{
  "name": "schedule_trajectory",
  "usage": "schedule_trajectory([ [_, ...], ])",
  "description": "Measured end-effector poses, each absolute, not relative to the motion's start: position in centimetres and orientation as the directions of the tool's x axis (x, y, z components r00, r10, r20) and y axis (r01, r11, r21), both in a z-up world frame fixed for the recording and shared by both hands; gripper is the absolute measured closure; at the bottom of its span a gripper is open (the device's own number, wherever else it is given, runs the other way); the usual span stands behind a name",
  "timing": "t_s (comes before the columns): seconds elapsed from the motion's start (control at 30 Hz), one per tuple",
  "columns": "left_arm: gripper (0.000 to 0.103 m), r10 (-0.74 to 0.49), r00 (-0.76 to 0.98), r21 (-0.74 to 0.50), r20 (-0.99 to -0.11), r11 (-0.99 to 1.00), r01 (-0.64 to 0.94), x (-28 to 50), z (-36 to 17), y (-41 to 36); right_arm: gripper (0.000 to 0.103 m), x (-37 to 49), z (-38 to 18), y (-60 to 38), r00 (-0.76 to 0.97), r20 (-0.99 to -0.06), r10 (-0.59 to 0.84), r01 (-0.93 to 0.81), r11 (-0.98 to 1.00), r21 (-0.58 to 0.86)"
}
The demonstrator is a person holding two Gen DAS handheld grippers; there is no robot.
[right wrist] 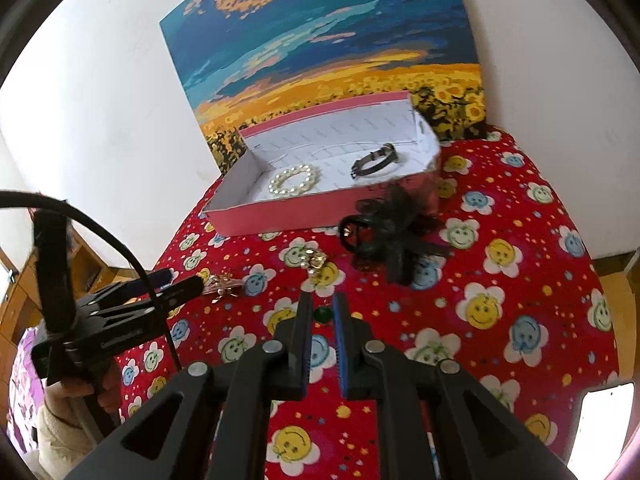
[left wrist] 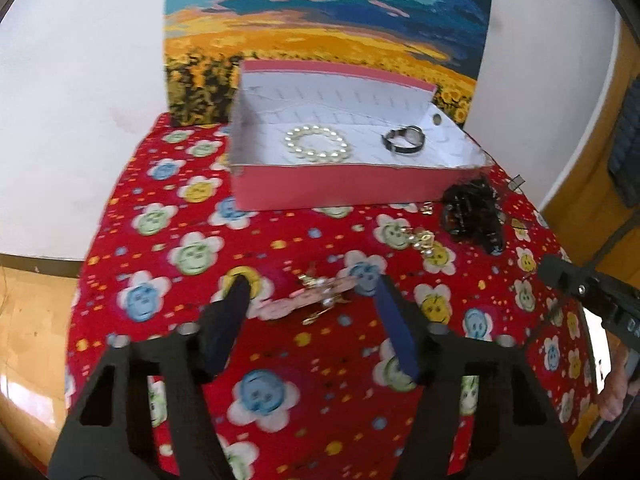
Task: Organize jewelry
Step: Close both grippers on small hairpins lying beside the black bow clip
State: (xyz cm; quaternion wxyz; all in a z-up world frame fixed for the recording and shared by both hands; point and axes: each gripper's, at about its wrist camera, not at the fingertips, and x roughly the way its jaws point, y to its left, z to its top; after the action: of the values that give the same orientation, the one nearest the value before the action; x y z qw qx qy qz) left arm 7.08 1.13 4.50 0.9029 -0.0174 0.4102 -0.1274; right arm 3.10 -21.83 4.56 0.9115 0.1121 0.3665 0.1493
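Low in the left wrist view, the left gripper [left wrist: 310, 284] stands part open, its 2 dark fingers either side of a pink-and-gold hair clip [left wrist: 310, 300], not touching it. The right gripper [right wrist: 322, 300] is closed narrow on a small green bead [right wrist: 323, 314]. Both hover over a red cloth [left wrist: 280, 236] printed with smiley flowers. Mid-frame lie gold earrings [left wrist: 424, 240] and a black lace bow [left wrist: 474, 212]. Beyond, a pink cardboard box [left wrist: 340, 186] with white lining holds a round pearl bracelet [left wrist: 318, 143] and a watch [left wrist: 402, 141], backed by a sunflower painting [left wrist: 320, 20].
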Motion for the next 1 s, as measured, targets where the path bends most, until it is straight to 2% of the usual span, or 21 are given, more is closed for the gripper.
schedule_trajectory([
  [0.07, 0.069, -0.253, 0.62, -0.148, -0.743, 0.965, 0.216, 7.8, 4.1, 0.5, 0.092, 3.0, 4.4, -22.3, 0.688, -0.629, 0.361, -0.187, 0.926, 0.327],
  [0.27, 0.073, -0.241, 0.59, -0.189, -0.771, 0.97, 0.15, 9.8, 2.8, 0.5, 0.091, 2.7, 4.0, -23.7, 0.69, -0.618, 0.376, -0.181, 0.917, 0.356],
  [0.37, 0.088, -0.255, 0.585, -0.214, -0.77, 0.967, 0.14, 10.1, 2.3, 0.8, 0.092, 2.7, 3.9, -24.1, 0.691, -0.614, 0.382, -0.182, 0.914, 0.363],
  [0.47, 0.092, -0.28, 0.579, -0.246, -0.766, 0.959, 0.138, 10.3, 2.3, 1.1, 0.092, 2.7, 3.7, -24.4, 0.692, -0.609, 0.387, -0.18, 0.91, 0.374],
  [0.5, 0.096, -0.286, 0.581, -0.252, -0.762, 0.957, 0.141, 10.2, 2.5, 1.1, 0.091, 2.7, 3.7, -24.4, 0.693, -0.608, 0.389, -0.181, 0.909, 0.376],
  [1.0, 0.098, -0.386, 0.669, -0.323, -0.635, 0.92, 0.223, 6.4, 9.6, 2.1, 0.092, 1.7, 5.1, -23.8, 0.715, -0.583, 0.385, -0.2, 0.912, 0.357],
])
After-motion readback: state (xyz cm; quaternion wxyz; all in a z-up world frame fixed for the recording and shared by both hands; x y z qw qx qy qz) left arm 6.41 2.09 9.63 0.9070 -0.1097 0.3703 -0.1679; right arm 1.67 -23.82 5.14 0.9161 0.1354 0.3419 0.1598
